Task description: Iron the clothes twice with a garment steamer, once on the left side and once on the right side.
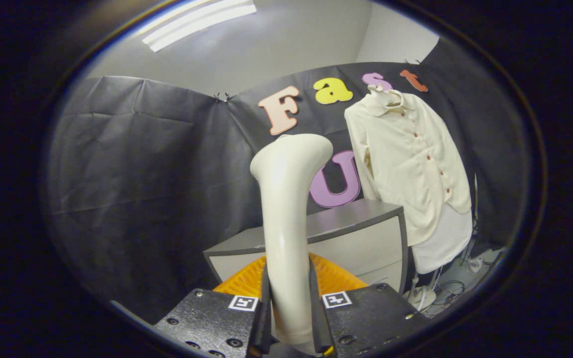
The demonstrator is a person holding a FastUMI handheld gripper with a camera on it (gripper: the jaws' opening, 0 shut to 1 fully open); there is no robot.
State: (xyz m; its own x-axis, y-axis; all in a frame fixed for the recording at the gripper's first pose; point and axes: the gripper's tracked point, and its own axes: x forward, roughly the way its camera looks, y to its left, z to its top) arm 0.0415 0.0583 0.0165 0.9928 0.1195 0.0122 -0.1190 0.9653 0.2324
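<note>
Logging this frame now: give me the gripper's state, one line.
Gripper: shut on the garment steamer, both fingers pressing its handle; the shirt hangs beyond, untouched.

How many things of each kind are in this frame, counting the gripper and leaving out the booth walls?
Garment steamer, standing between the gripper's fingers, which press on its handle: 1
Cream shirt, hanging beyond the steamer, to one side: 1
Grey cabinet behind the steamer: 1
Orange basket just ahead of the fingers: 1
Gripper: 1
Total: 5
</note>
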